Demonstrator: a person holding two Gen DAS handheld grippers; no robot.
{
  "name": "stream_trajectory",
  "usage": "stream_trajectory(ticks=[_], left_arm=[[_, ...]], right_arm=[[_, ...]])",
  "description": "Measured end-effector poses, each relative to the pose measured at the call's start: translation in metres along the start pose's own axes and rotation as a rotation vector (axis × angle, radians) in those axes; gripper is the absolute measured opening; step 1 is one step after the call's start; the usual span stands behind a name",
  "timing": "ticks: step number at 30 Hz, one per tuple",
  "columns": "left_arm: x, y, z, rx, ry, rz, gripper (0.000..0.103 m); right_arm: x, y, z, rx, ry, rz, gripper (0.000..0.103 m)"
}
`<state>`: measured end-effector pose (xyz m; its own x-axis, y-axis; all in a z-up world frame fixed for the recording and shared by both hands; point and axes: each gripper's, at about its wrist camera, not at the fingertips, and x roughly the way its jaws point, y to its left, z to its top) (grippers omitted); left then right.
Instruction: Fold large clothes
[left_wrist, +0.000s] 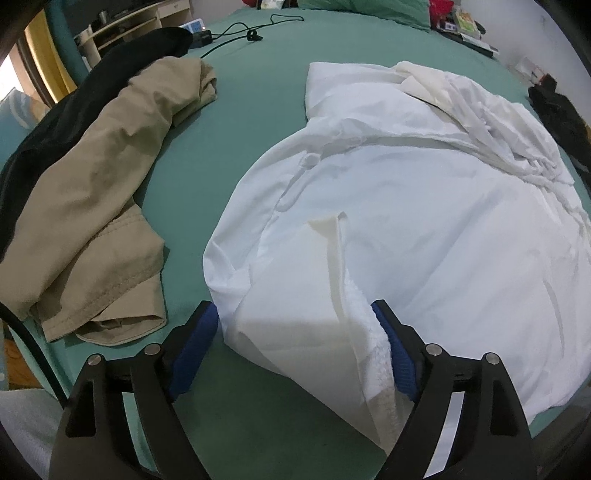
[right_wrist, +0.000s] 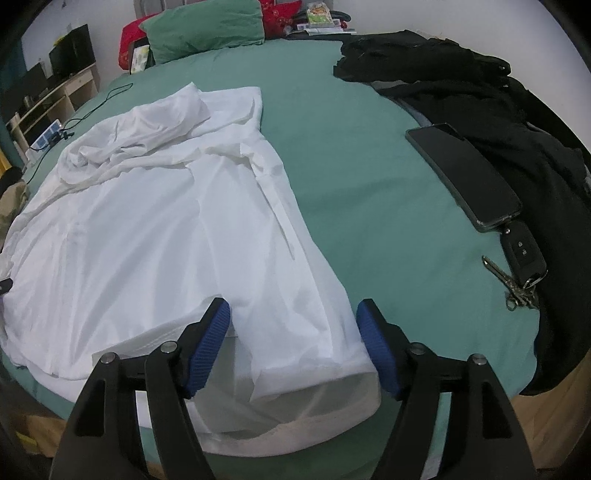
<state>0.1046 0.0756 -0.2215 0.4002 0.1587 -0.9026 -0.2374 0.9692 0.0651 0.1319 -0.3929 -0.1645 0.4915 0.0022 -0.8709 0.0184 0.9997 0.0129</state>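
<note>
Left tongs (left_wrist: 295, 314) gape around the white garment's (left_wrist: 388, 206) near corner on the green bed (left_wrist: 251, 110).

White garment (left_wrist: 406, 206) lies spread, rumpled, on bed.

Left claw (left_wrist: 295, 314), right claw (right_wrist: 293, 312) agape

bare sheet (right_wrist: 369, 184) right, phone (right_wrist: 465, 175) beyond
</note>
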Motion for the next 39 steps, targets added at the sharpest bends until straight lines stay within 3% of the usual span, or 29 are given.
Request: stream_trajectory(ticks=[4, 6, 7, 8, 9, 11, 12, 20, 39], left_arm=[[0.000, -0.006, -0.001, 0.029, 0.005, 0.012, 0.086], [-0.002, -0.006, -0.002, 0.038, 0.002, -0.026, 0.075], [-0.003, -0.007, -0.002, 0.045, 0.000, -0.040, 0.071], [-0.005, -0.009, -0.002, 0.060, -0.002, -0.059, 0.057], [-0.007, -0.012, -0.003, 0.079, -0.004, -0.078, 0.039], [-0.014, -0.017, -0.004, 0.121, -0.006, -0.095, 0.017], [-0.015, -0.017, -0.003, 0.125, -0.005, -0.100, 0.012], [-0.057, 0.013, -0.010, 0.048, -0.054, -0.137, 0.008], [-0.135, 0.044, -0.019, 0.035, -0.182, -0.189, 0.007]], right_arm=[[0.008, -0.009, -0.005, 0.041, 0.041, 0.021, 0.070], [0.007, -0.011, -0.006, 0.053, 0.051, 0.024, 0.031], [0.007, -0.013, -0.005, 0.062, 0.054, 0.033, 0.022], [0.006, -0.014, -0.005, 0.075, 0.060, 0.062, 0.009], [0.006, -0.015, -0.005, 0.089, 0.064, 0.090, 0.008], [0.004, -0.018, -0.006, 0.103, 0.063, 0.111, 0.008], [0.002, -0.021, -0.006, 0.124, 0.061, 0.129, 0.007], [-0.036, -0.063, -0.008, 0.325, -0.025, 0.264, 0.007], [-0.115, -0.068, -0.022, 0.340, -0.165, 0.331, 0.007]])
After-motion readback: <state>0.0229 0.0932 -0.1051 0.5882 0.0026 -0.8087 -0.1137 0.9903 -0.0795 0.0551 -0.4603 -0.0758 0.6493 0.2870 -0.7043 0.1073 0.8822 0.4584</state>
